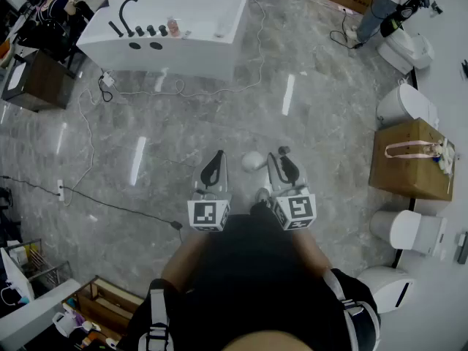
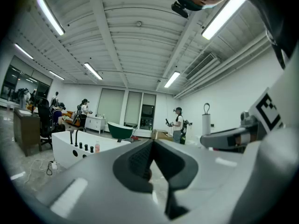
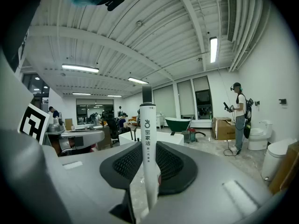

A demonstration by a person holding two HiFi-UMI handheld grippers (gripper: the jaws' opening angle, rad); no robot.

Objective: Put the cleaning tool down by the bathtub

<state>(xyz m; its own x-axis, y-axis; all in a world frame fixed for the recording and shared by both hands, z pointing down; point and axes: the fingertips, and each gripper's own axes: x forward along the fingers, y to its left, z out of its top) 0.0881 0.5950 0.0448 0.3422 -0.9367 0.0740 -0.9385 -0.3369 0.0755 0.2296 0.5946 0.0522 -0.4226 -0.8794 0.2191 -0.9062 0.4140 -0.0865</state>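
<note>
White plastic cleaning tool upright, handle clamped in right gripper jaws, well short of bathtub. Left gripper jaws closed, empty. Likely light, stiff, smooth; mid-handle hold suits.

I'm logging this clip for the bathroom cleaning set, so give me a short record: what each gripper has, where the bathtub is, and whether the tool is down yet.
left gripper: jaws together, nothing between them
right gripper: closed on the white, stick-shaped cleaning tool, handle upright
bathtub: white freestanding bathtub with curved black tap, upper left of the head view, across the grey marble-look floor, apart from both grippers
task status: tool not yet set down, bathtub not reached
</note>
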